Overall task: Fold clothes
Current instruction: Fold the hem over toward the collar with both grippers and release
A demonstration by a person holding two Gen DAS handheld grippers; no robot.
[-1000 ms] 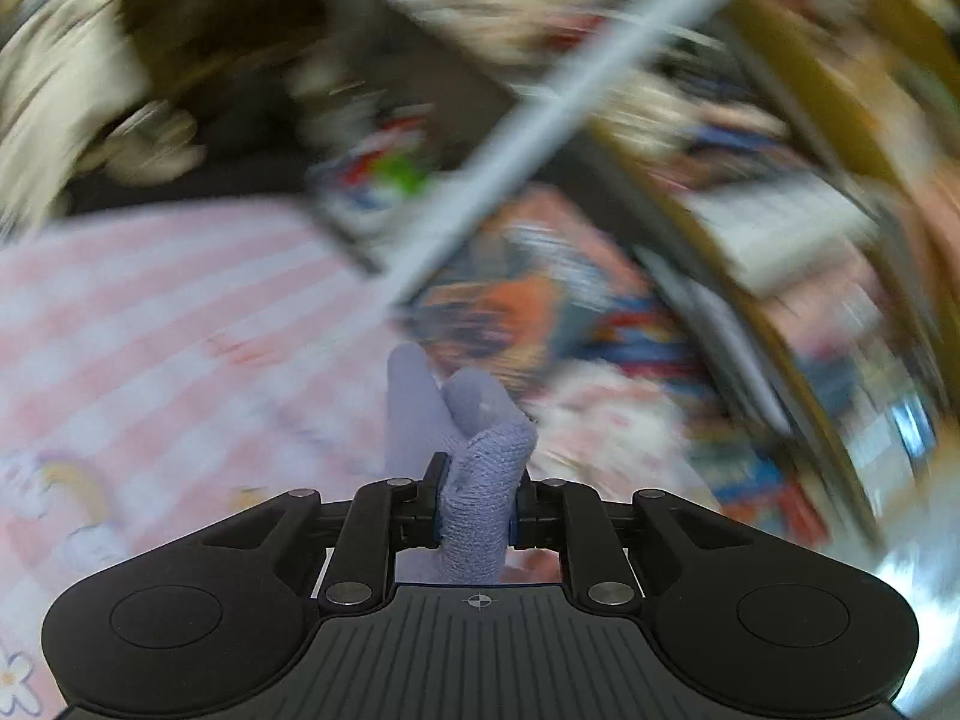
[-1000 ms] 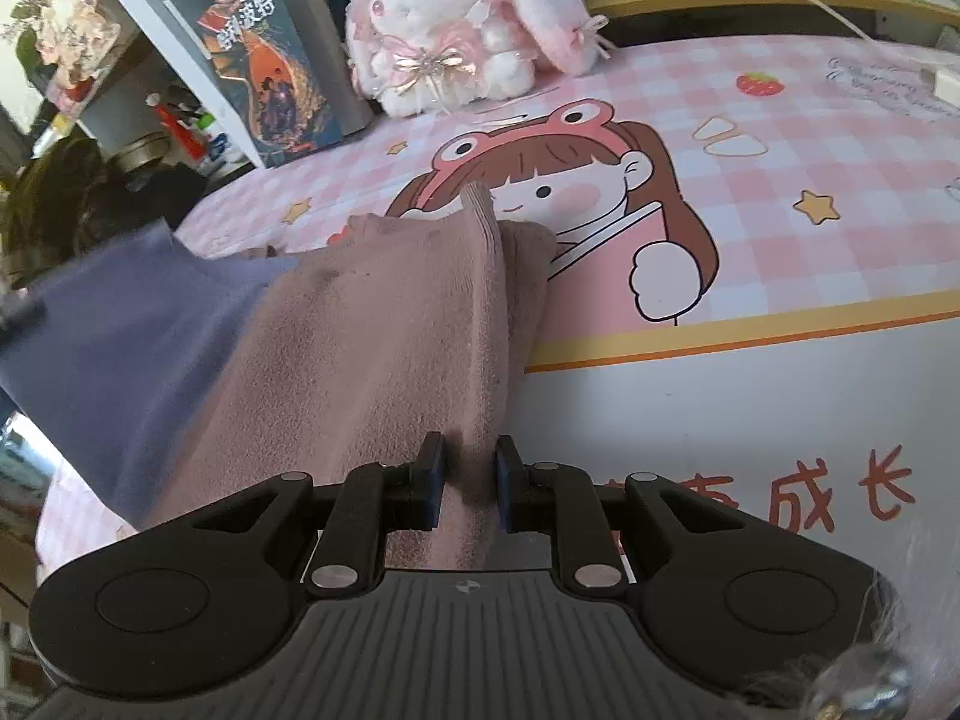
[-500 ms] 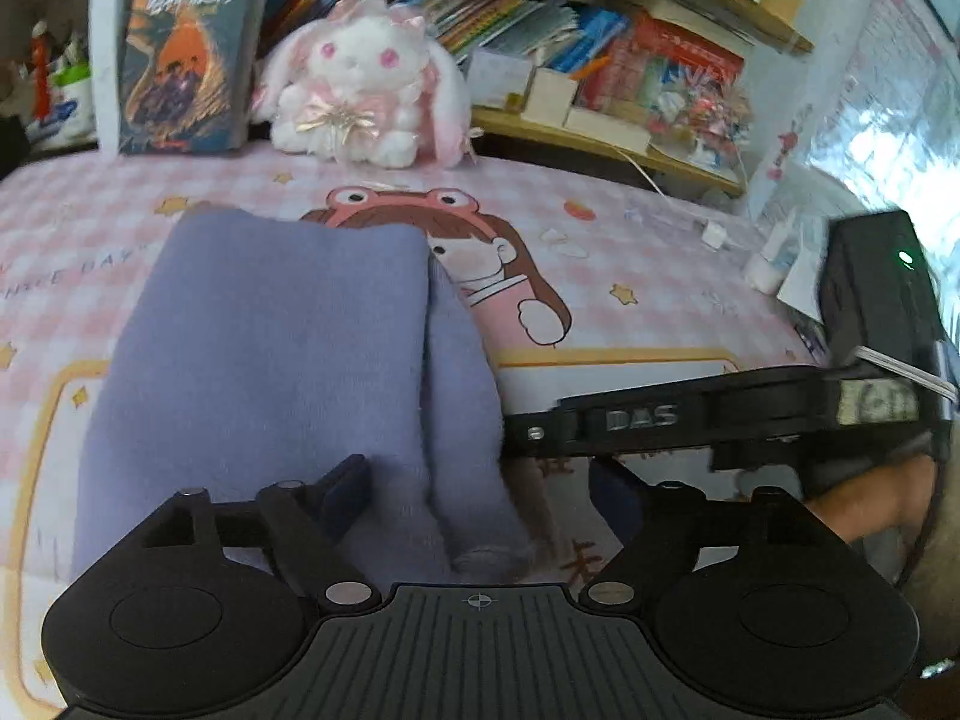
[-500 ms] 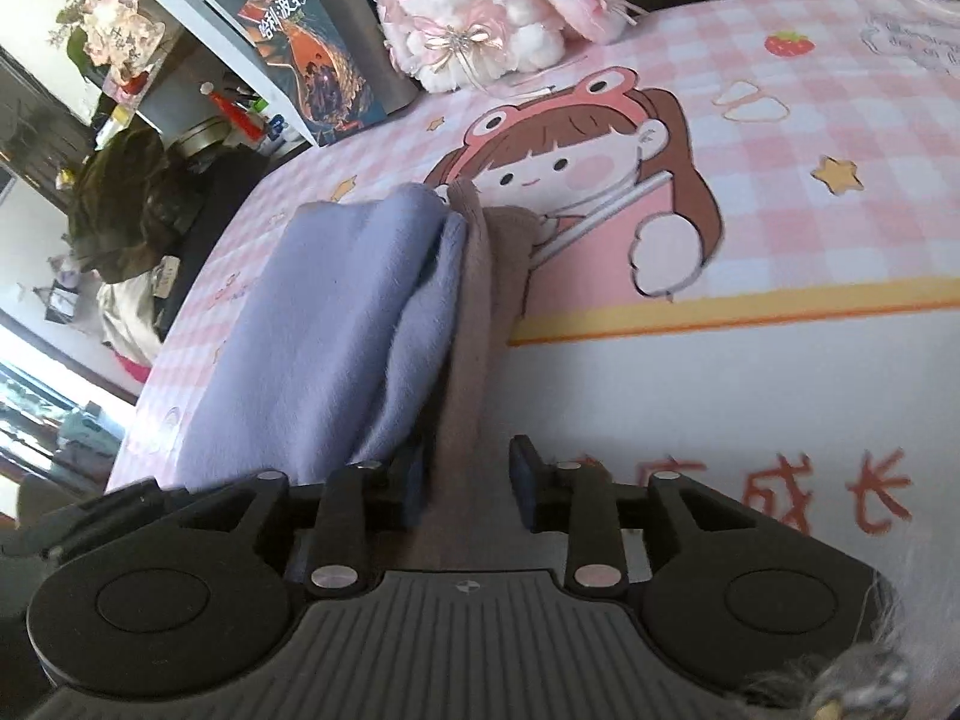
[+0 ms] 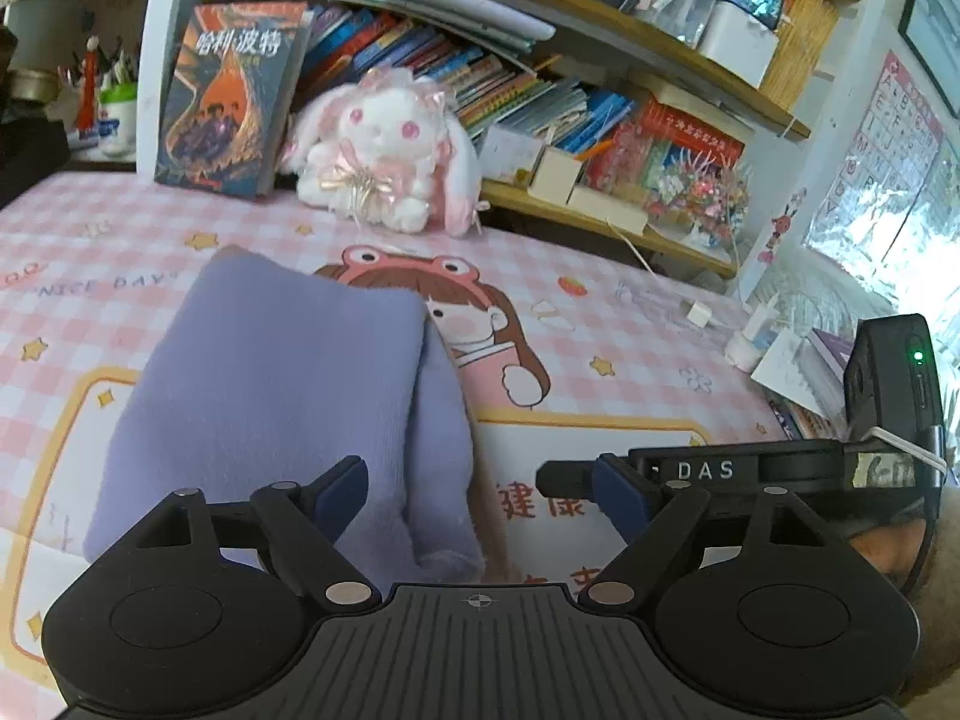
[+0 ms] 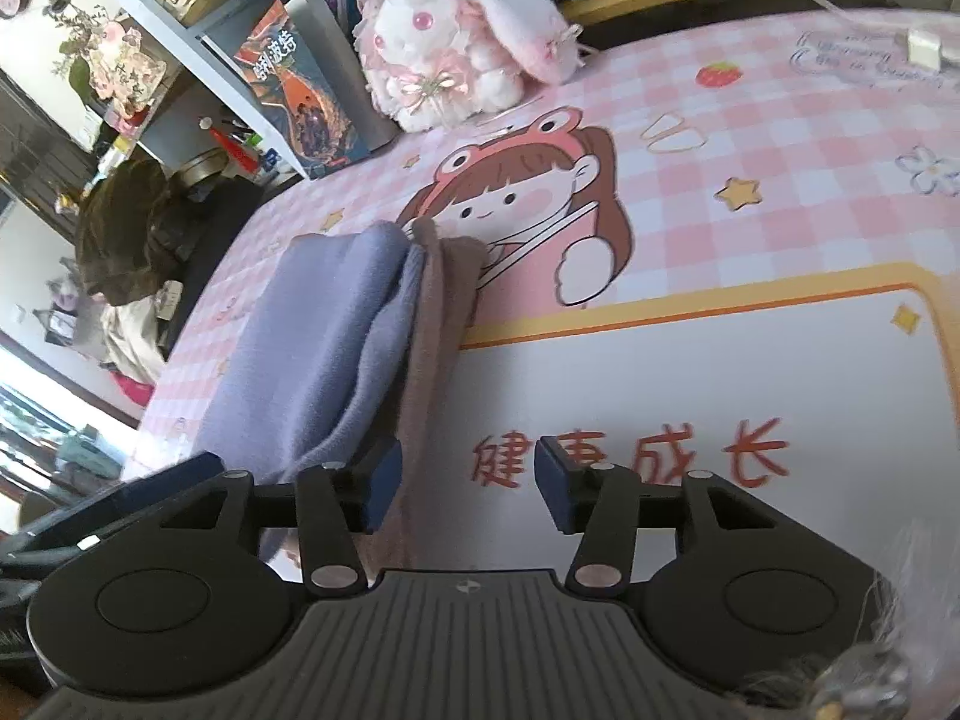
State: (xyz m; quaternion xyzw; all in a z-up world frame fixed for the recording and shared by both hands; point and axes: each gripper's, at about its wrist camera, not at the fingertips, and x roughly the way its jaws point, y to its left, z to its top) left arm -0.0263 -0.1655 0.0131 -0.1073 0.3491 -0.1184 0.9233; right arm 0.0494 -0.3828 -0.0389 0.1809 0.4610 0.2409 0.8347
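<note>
Now folded lilac cloth point(image 5: 282, 396) loose between the widening left claw point(image 5: 480, 489); right claw point(image 6: 465, 480) likewise spreading.

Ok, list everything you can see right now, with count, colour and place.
cloth: one, lavender over mauve, folded on mat
mat: one, pink checked, cartoon girl
plush rabbit: one, white and pink, back of mat
book: one, orange and blue cover, upright left of rabbit
shelves: books and boxes, behind mat
left gripper: black, jaws opening, cloth edge between
right gripper: black, jaws opening, mauve edge between, pads clear
</note>
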